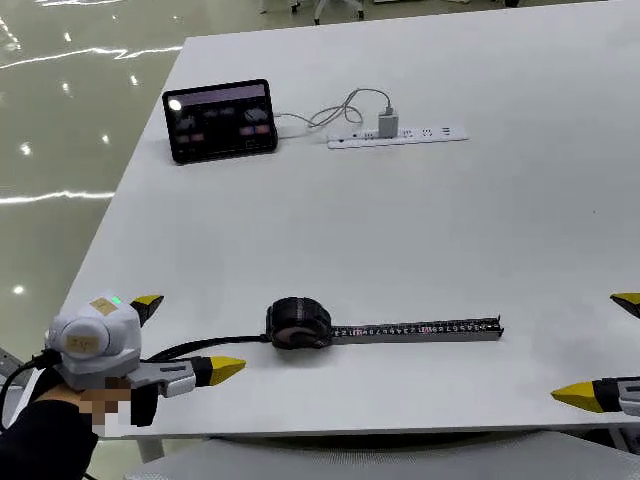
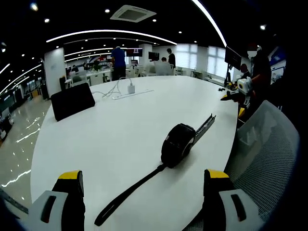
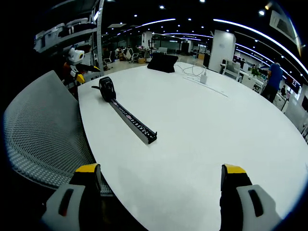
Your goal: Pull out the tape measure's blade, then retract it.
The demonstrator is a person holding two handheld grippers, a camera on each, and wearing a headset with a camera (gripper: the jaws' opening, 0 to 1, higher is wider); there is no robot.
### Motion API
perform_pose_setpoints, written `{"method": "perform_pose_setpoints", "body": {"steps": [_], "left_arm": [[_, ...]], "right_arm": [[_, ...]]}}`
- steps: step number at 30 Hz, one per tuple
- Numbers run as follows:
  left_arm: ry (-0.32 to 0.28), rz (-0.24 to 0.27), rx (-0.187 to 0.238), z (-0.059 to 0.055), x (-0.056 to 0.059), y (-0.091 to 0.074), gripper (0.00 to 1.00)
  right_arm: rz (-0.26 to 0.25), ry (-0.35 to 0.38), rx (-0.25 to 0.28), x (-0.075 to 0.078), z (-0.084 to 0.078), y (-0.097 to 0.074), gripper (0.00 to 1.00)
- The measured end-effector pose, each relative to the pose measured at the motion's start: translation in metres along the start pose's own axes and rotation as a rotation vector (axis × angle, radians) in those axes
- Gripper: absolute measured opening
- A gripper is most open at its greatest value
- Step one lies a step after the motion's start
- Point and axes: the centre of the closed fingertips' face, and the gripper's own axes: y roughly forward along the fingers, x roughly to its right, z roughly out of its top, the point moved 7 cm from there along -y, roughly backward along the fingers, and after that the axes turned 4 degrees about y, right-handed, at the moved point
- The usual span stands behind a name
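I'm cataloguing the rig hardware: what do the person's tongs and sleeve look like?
The left tongs are white and rounded on top, with a green light, a tan sticker and yellow-tipped jaws; a black cable runs from them. The sleeve is black. The right tongs are grey with yellow tips.

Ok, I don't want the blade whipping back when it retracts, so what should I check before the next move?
1. Blade pulled out of the tape measure: ok, it lies flat and straight on the table.
2. Left gripper free: ok, fingers apart, short of the tape measure.
3. Right gripper free: ok, fingers apart, beyond the blade's tip and not touching it.
4. Nothing resting on the blade: ok.
5. Strap out of the way: not ok, it trails toward the left gripper, between its fingers, ungripped.
6. Blade lock on or off: cannot tell.
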Motion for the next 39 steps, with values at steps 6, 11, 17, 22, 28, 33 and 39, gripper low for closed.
{"method": "perform_pose_setpoints", "body": {"steps": [6, 11, 17, 22, 28, 33, 39], "left_arm": [[-0.037, -0.001, 0.005, 0.002, -0.003, -0.007, 1.00], [-0.028, 0.013, 0.012, 0.005, -0.003, -0.005, 1.00], [-0.051, 0.007, 0.002, -0.001, 0.000, -0.004, 1.00], [-0.059, 0.001, 0.002, -0.001, 0.004, -0.004, 1.00], [-0.048, -0.003, -0.004, 0.002, 0.008, -0.002, 1.00], [-0.041, -0.009, -0.009, 0.005, 0.011, 0.000, 1.00], [-0.051, -0.014, -0.017, 0.005, 0.016, 0.004, 1.00]], "right_arm": [[-0.016, 0.021, 0.010, -0.001, -0.007, -0.010, 1.00], [-0.023, 0.028, 0.005, 0.000, -0.009, -0.014, 1.00], [-0.026, 0.038, 0.002, 0.003, -0.008, -0.018, 1.00], [-0.026, 0.039, 0.001, 0.002, -0.012, -0.021, 1.00], [-0.028, 0.039, 0.011, 0.001, -0.012, -0.023, 1.00], [-0.025, 0.034, 0.011, -0.001, -0.010, -0.023, 1.00], [-0.022, 0.027, 0.007, 0.000, -0.009, -0.023, 1.00]]}}
